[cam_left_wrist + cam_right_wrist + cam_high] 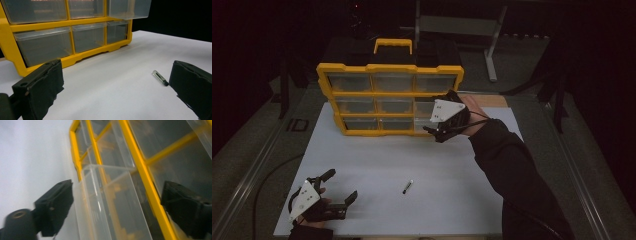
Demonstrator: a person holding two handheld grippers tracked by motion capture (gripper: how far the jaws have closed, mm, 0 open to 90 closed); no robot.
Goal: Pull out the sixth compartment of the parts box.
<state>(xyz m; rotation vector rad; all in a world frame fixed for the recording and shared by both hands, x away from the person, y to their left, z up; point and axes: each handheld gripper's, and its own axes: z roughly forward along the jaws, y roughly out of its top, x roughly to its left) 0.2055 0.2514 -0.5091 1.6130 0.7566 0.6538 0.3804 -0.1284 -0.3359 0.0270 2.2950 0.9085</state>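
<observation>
At the right edge of the yellow organizer [389,95], the right gripper [443,120] has its jaws spread, a pulled-out clear drawer [110,202] between them, untouched. Well in front of the organizer, a small pen-like piece [407,186] lies on the white surface [437,210]. Nearer the surface's front left corner rests the left gripper [341,186], jaws wide apart.

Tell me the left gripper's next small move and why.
Probably reach the left gripper forward to the small pen-like item and close on it: its fingers are open and empty, and the right gripper has a clear drawer pulled out.
</observation>
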